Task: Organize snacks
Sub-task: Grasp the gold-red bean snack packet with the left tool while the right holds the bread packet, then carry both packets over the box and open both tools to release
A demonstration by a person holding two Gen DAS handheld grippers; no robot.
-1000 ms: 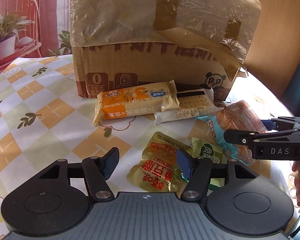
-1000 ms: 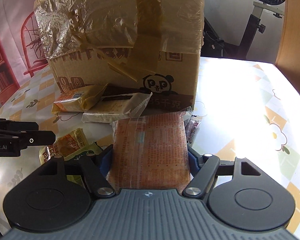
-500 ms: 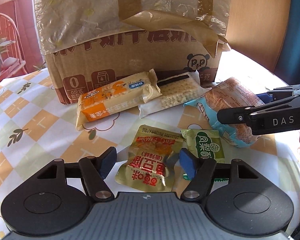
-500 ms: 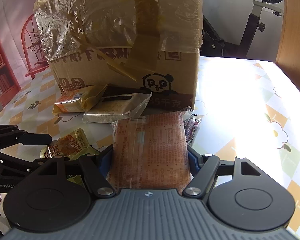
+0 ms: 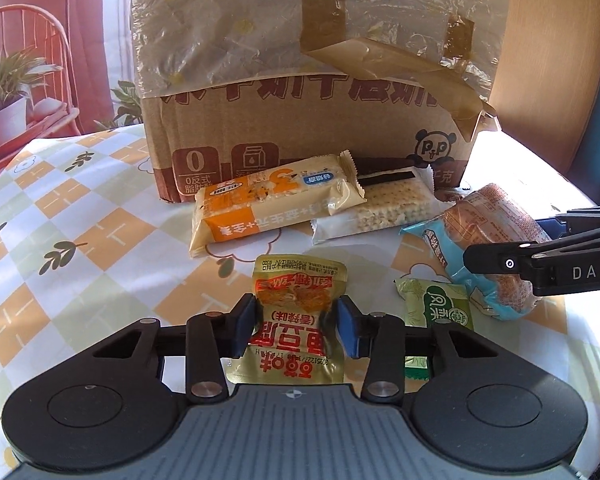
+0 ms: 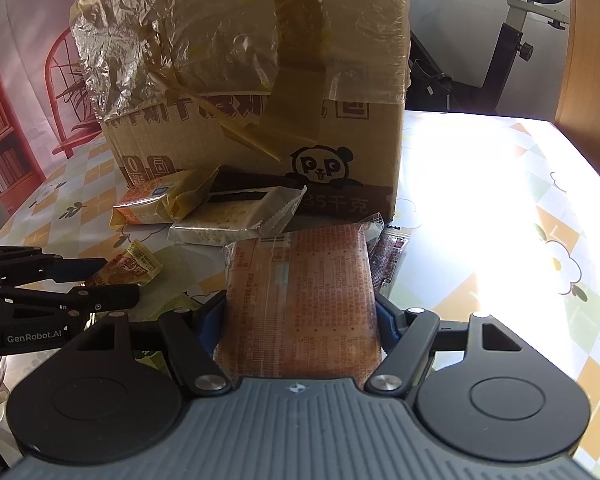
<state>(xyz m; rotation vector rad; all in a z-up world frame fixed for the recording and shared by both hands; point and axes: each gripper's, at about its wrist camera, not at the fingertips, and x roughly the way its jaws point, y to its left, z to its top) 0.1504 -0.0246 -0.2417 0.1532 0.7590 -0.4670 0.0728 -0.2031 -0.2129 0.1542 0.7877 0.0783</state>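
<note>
Left tool [image 5: 296, 326] jaws just closed onto the gold snack pouch [image 5: 296, 320] lying on the surface [image 5: 80, 220], ready to lift. Right tool [image 6: 300, 320] clamps the orange biscuit pack [image 6: 300, 296] before the cardboard box [image 6: 260, 120], probably its destination.

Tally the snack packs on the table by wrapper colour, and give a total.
Gold pouch, in the left tool: 1
Green packet: 1
Orange-and-cream bar: 1
White cracker pack: 1
Blue-trimmed orange pack, in the right tool: 1
Small dark red sachet: 1
Total: 6
</note>
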